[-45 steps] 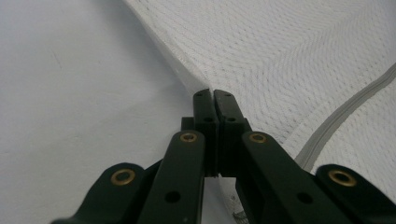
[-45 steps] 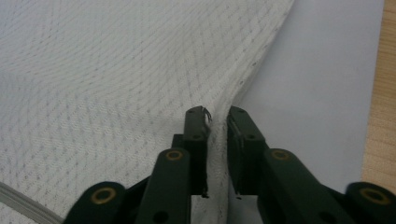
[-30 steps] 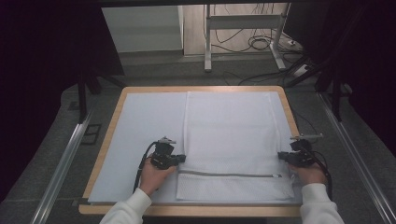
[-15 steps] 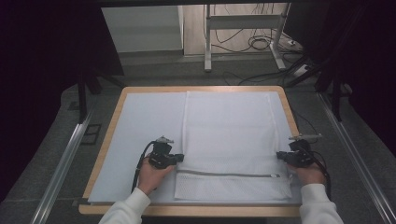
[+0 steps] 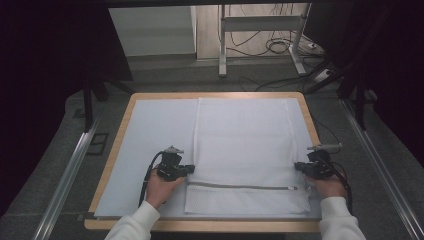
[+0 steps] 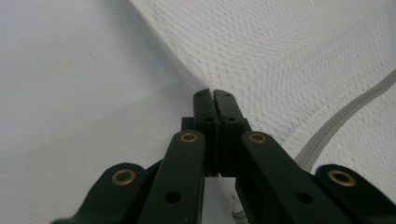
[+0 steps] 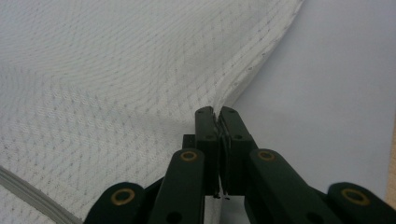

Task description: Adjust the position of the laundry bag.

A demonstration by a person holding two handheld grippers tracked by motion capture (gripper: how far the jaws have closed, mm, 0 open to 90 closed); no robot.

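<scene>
A white mesh bag (image 5: pixel 247 140) with a grey zipper (image 5: pixel 240 187) lies flat on the pale mat (image 5: pixel 155 130). My left gripper (image 5: pixel 190 169) is at the bag's left edge, just above the zipper line. In the left gripper view that gripper (image 6: pixel 214 93) is shut on the bag's mesh edge (image 6: pixel 280 56), with the zipper (image 6: pixel 345 112) running off to the right. My right gripper (image 5: pixel 298 168) is at the bag's right edge. In the right gripper view it (image 7: pixel 217 112) is shut on the mesh hem (image 7: pixel 252 65), which rises slightly at the pinch.
The mat lies on a wood-rimmed table (image 5: pixel 210 95). Bare mat stretches left of the bag. Beyond the table's far edge stand a metal desk frame (image 5: pixel 222 45) and loose cables (image 5: pixel 280 47) on the floor. Rails (image 5: pixel 70 175) run along both sides.
</scene>
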